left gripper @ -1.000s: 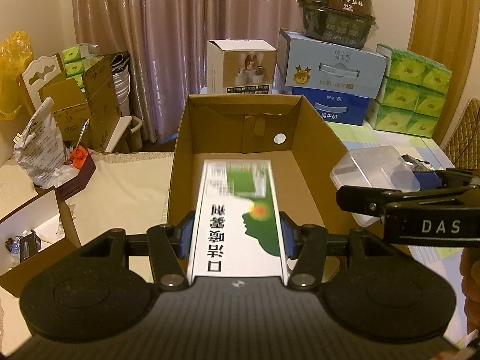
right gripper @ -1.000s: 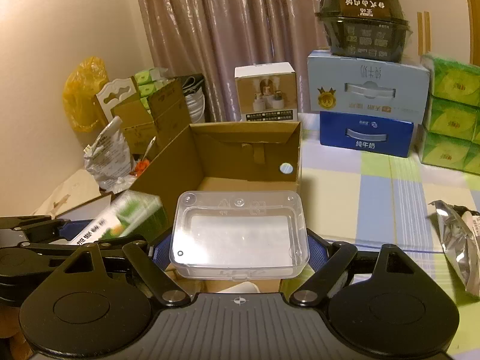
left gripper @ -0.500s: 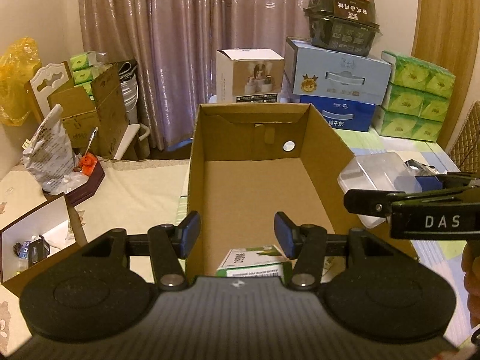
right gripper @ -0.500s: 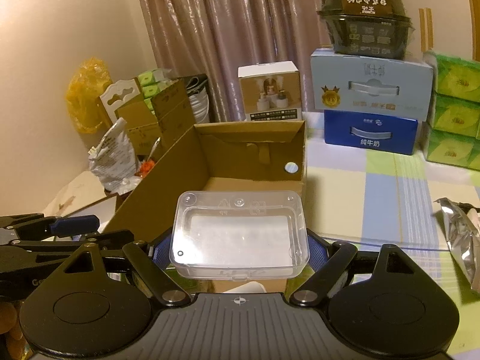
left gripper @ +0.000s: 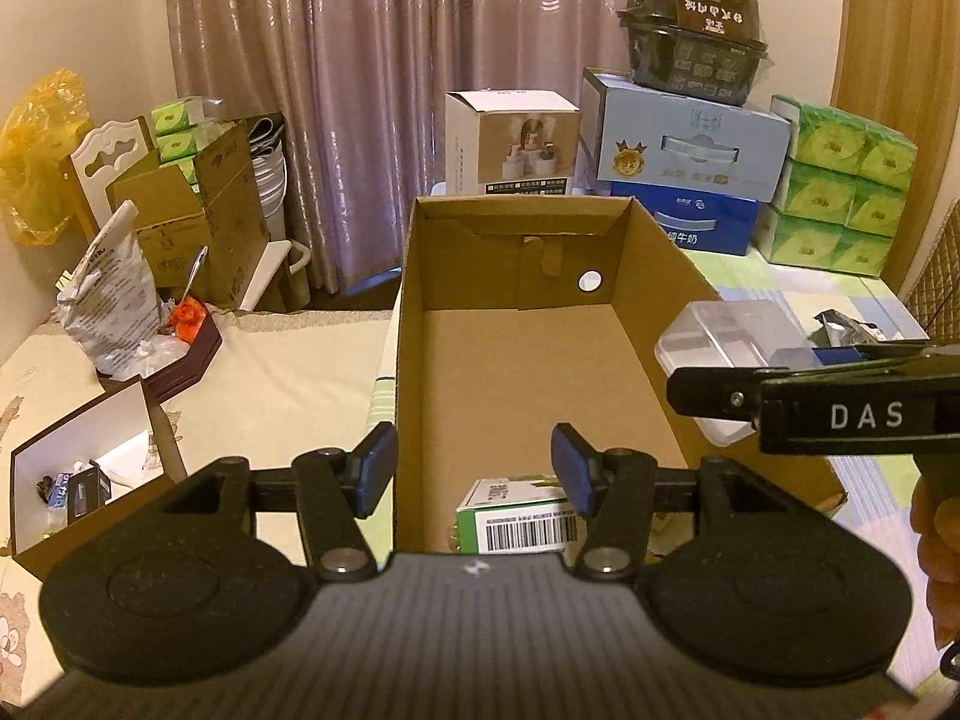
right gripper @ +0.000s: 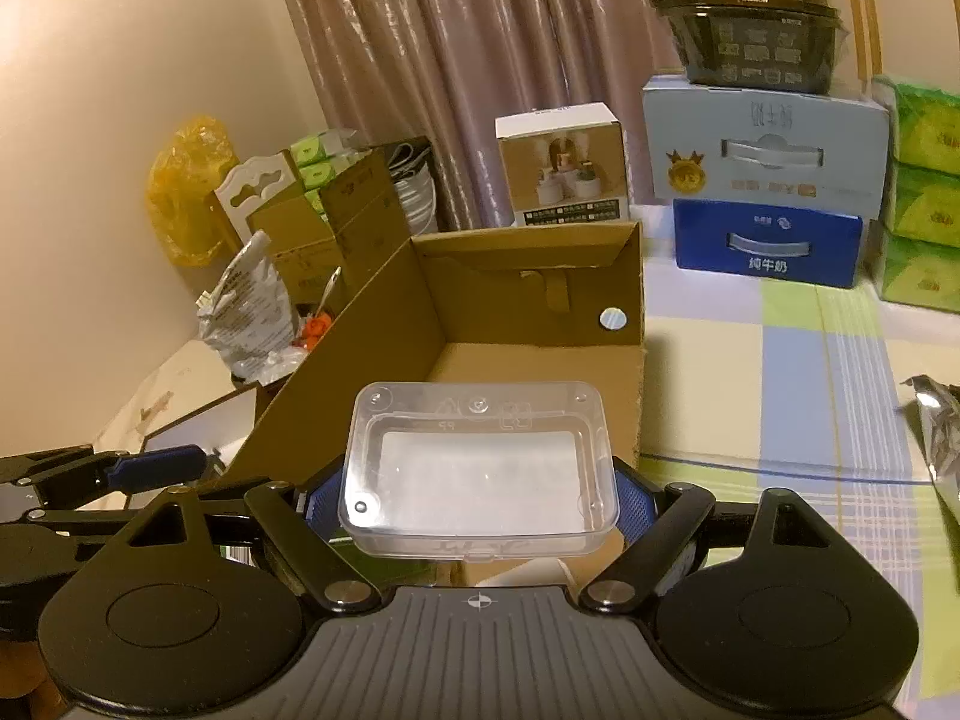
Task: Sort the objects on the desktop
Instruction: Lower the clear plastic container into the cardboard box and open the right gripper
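Note:
A brown cardboard box (left gripper: 654,312) stands open in front of me on the table. Inside it, at the near end, lies a green-and-white carton (left gripper: 516,519) with its barcode facing me. My left gripper (left gripper: 474,465) hovers over that end, its jaws opening, with nothing between the pads. My right gripper (right gripper: 477,501) is shut on a clear plastic box (right gripper: 480,468), held at the cardboard box's right wall; the left wrist view shows the same plastic box (left gripper: 720,330) from the side.
Behind the cardboard box stand a white product box (left gripper: 513,144), stacked blue cartons (left gripper: 690,180) with a dark bowl pack on top, and green tissue packs (left gripper: 840,192). A foil bag (right gripper: 936,426) lies on the checked cloth at right. Open boxes and bags crowd the left.
My left gripper let go of the green-and-white carton, which dropped into the near end of the cardboard box. The right gripper has kept still with the plastic box.

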### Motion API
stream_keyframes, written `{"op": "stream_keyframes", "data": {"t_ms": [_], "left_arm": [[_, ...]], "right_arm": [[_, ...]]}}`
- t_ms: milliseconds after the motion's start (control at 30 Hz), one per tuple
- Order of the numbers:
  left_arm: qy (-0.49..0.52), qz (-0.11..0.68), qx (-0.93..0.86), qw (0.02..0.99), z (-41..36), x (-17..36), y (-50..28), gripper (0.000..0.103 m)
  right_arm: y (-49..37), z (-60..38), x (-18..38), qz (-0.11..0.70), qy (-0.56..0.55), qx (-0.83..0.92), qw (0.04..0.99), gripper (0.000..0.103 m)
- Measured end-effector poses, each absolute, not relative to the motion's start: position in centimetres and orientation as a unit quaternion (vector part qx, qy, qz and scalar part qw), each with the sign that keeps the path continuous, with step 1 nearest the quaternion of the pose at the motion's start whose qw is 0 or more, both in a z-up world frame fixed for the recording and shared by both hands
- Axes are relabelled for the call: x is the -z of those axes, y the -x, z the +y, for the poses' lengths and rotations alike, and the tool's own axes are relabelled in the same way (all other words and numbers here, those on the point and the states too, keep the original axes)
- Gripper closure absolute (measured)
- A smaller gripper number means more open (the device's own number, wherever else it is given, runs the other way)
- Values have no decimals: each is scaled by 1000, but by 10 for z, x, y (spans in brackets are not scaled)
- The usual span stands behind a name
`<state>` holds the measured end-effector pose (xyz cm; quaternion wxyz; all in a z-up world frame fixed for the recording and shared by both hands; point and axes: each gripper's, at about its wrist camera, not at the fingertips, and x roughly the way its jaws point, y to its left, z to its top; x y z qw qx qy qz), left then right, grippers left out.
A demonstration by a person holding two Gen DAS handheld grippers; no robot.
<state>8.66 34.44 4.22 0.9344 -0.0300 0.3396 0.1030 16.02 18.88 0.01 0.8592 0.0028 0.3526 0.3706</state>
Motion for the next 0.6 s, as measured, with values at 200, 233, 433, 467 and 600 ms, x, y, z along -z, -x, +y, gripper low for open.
{"op": "stream_keyframes", "data": {"t_ms": [200,233,433,467,600], "left_arm": [[29,341,-102,934,343,-42,-86,47],[29,341,-102,934,343,-42,-85,47],[28,342,-104,934,342,-42,-85,47],[27,342,-104,934,341,-42,-84,47],[25,342,-104,934,339,-42,-83,46]], "right_arm": [[-161,183,-2,350,-19,-372,860,14],[-161,182,-3,349,-20,-371,860,11],[-164,176,-7,346,-28,-368,863,11],[-164,174,-7,346,-30,-367,863,11],[-167,166,-9,346,-33,-360,866,10]]}}
